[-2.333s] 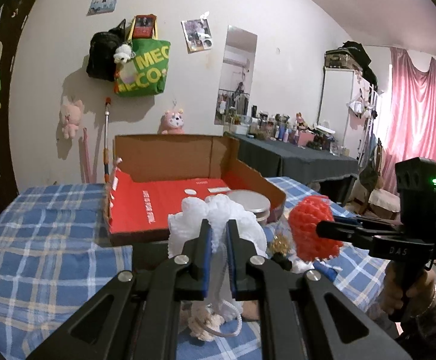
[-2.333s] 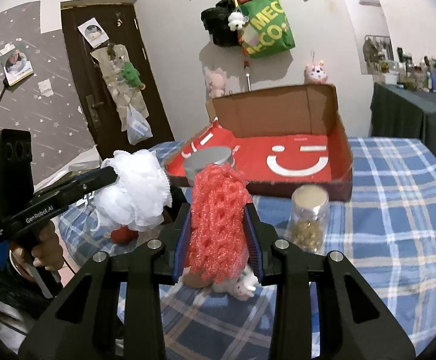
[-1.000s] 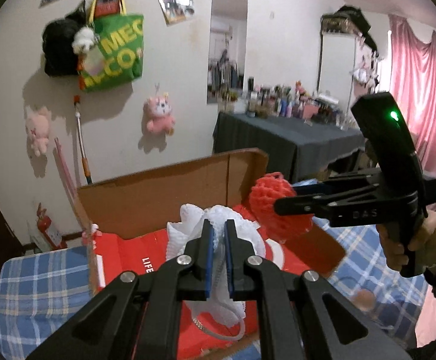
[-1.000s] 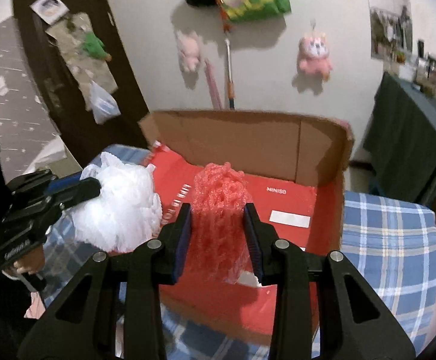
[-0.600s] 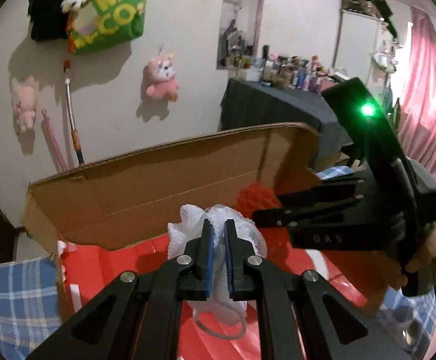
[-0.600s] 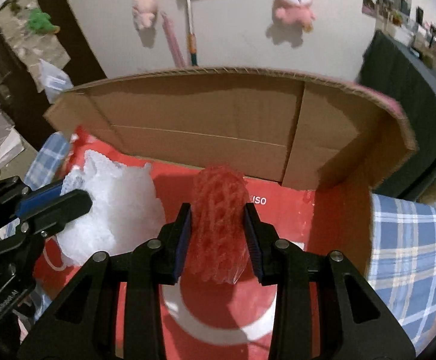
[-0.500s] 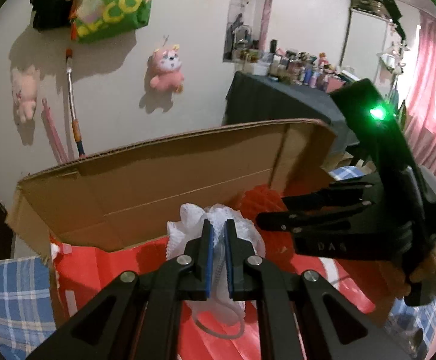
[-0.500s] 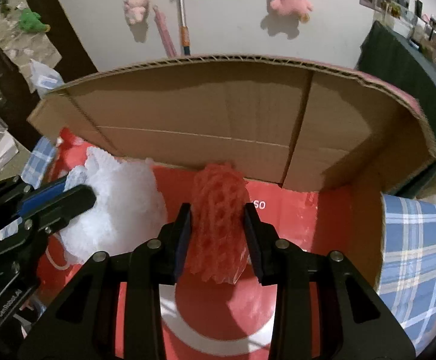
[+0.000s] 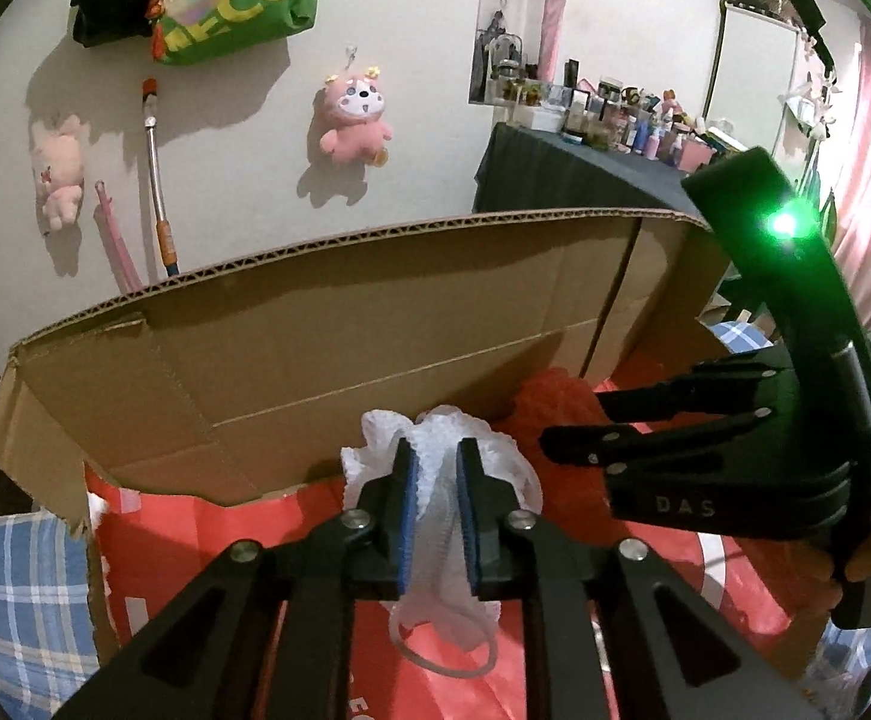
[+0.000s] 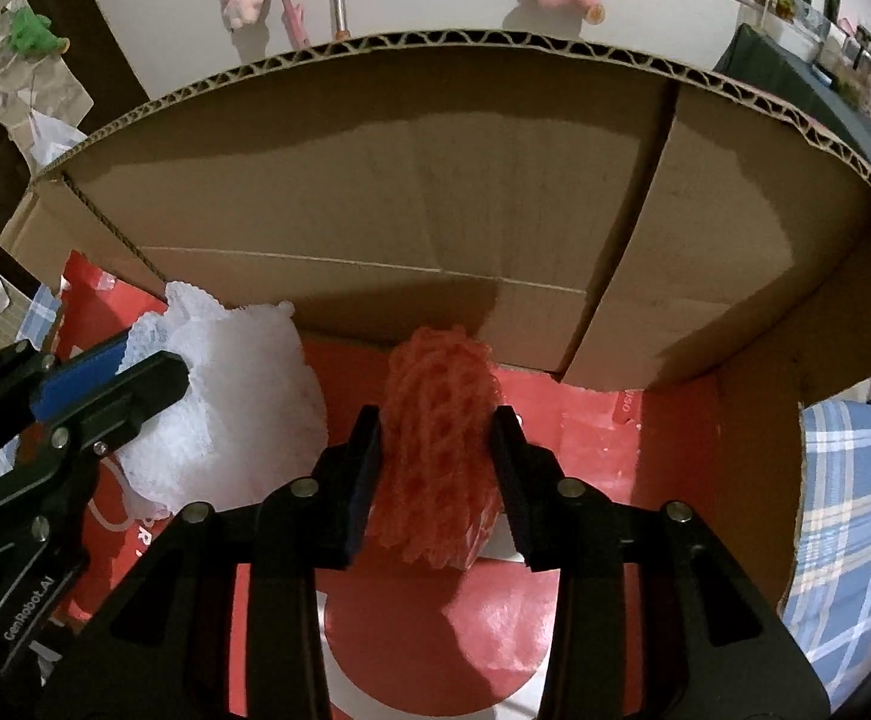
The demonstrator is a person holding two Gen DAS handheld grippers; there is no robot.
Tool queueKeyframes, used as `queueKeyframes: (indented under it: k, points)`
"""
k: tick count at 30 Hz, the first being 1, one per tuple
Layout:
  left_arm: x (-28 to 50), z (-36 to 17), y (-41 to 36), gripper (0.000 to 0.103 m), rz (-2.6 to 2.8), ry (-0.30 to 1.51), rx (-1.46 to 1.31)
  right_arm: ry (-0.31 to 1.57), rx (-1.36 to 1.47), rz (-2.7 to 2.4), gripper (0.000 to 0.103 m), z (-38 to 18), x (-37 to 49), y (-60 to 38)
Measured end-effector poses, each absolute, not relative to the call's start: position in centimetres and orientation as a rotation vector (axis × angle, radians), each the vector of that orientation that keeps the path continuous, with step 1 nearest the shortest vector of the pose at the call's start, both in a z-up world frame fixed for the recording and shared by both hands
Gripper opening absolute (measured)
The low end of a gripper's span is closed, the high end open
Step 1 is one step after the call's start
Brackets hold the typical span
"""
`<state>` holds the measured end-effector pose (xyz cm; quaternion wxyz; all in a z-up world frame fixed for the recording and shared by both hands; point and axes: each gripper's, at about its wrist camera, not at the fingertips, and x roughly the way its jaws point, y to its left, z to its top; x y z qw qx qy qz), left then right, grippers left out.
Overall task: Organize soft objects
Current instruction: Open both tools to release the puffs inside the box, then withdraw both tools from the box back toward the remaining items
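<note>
My left gripper is clamped on the white mesh pouf, right gripper clenched on the red foam net; both held side by side over the cardboard box w/ red floor, probably not touching it.

White mesh pouf & red net sponge, both pinched upright, side by side above red box floor.

In your left wrist view, the black right gripper hides most of the red foam net, and the brown cardboard box covers the wall's foot. The bottles beyond the box stay too small to identify.
</note>
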<state>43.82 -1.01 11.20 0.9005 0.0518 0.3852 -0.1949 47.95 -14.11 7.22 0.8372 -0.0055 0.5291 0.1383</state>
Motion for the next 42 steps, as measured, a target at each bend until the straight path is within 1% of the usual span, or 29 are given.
queueKeyframes:
  k: [2,4,5,6,7,8,9,10,13,15,17,19,21,25,30,35,40,42]
  points:
    - [43.8,11.2,-1.1,0.021,-0.390,0.797,0.116,1.120,-0.023,0.286,0.039,7.2,48.1,-13.6]
    - [44.0,11.3,-1.1,0.023,-0.393,0.800,0.115,1.120,-0.027,0.284,0.040,7.4,48.2,-13.2]
    - [44.1,11.3,-1.1,0.026,-0.391,0.802,0.114,1.122,-0.027,0.285,0.043,7.4,48.2,-13.2]
    - [44.1,11.3,-1.0,0.031,-0.386,0.805,0.114,1.124,-0.031,0.282,0.043,7.4,48.2,-13.2]
    - [44.2,11.2,-1.0,0.034,-0.382,0.810,0.117,1.125,-0.037,0.277,0.047,7.5,48.2,-13.1]
    - [44.2,11.1,-1.0,0.039,-0.378,0.815,0.122,1.125,-0.044,0.268,0.052,7.6,48.2,-13.1]
    - [44.2,11.1,-1.0,0.041,-0.369,0.814,0.127,1.124,-0.045,0.263,0.053,7.7,48.3,-12.9]
    - [44.2,11.1,-0.9,0.042,-0.362,0.814,0.130,1.127,-0.045,0.262,0.054,7.9,48.3,-12.9]
    - [44.4,11.0,-0.6,0.051,-0.340,0.822,0.129,1.127,-0.059,0.246,0.055,8.0,48.4,-12.6]
    - [44.4,10.9,-0.5,0.062,-0.328,0.826,0.126,1.129,-0.075,0.239,0.057,8.1,48.5,-12.5]
    - [44.4,10.9,-0.4,0.065,-0.320,0.825,0.128,1.130,-0.078,0.231,0.060,8.1,48.4,-12.4]
    - [44.4,10.8,-0.4,0.068,-0.314,0.827,0.137,1.128,-0.078,0.228,0.061,8.1,48.5,-12.4]
    - [44.4,10.7,-0.3,0.078,-0.304,0.825,0.148,1.126,-0.080,0.223,0.061,8.1,48.6,-12.3]
    - [44.3,10.6,-0.4,0.084,-0.290,0.822,0.168,1.126,-0.081,0.216,0.066,8.2,48.3,-12.3]
    - [44.0,10.8,0.0,0.096,-0.268,0.807,0.166,1.119,-0.081,0.211,0.067,8.5,48.7,-12.3]
    - [43.8,11.2,0.2,0.098,-0.254,0.802,0.151,1.104,-0.087,0.208,0.067,8.9,48.0,-12.5]
    - [42.4,12.8,0.7,0.098,-0.242,0.768,0.120,1.078,-0.083,0.209,0.067,9.7,47.5,-12.7]
    - [41.4,14.0,1.0,0.103,-0.238,0.744,0.103,1.058,-0.076,0.213,0.067,10.5,46.5,-13.0]
